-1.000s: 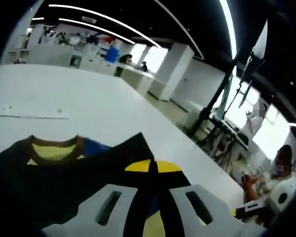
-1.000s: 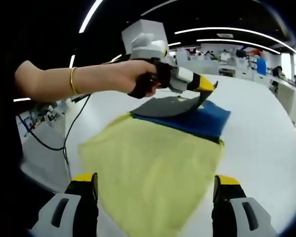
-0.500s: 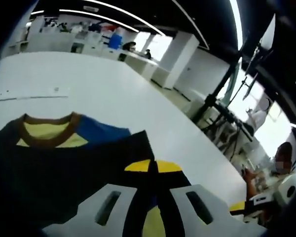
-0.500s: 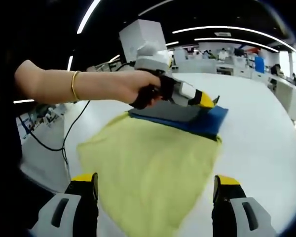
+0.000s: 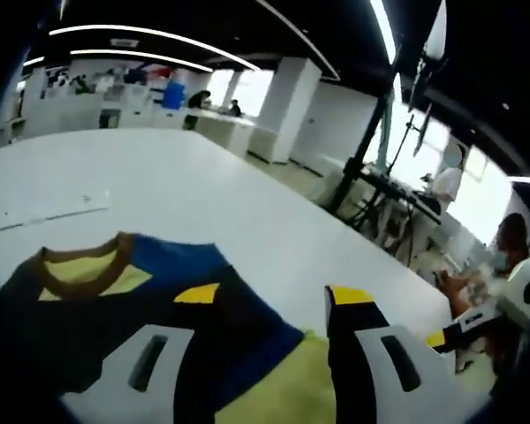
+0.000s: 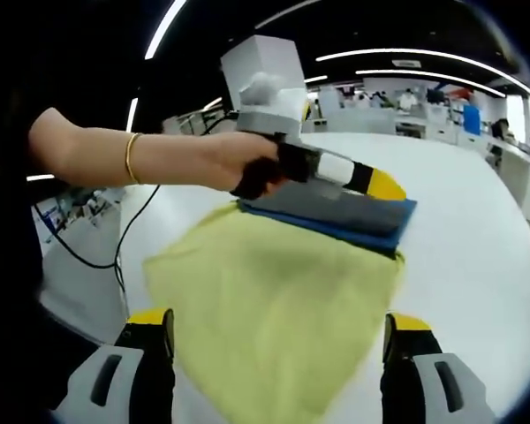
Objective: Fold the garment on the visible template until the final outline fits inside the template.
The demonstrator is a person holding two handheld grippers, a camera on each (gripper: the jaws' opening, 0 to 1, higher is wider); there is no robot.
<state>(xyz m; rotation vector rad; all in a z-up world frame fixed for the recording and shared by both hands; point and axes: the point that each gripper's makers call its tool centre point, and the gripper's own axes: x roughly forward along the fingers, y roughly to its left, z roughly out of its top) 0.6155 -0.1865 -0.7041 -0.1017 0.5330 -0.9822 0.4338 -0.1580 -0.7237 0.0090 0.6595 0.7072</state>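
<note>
A: Where is the garment [image 6: 274,300] lying?

B: At frame centre in the right gripper view, on the white tabletop [image 6: 477,265], with its dark sleeve section [image 6: 336,210] lying folded across the top.

A: And the fingers?

B: The left gripper [image 5: 265,305] is standing open over the collar [image 5: 81,265]. The right gripper [image 6: 274,331] is hovering open, empty.

A: Progress?

B: One fold appears done; the yellow body is still lying unfolded.

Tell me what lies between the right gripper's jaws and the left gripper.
In the right gripper view, yellow garment fabric spreads from the right gripper up to the left gripper.
</note>
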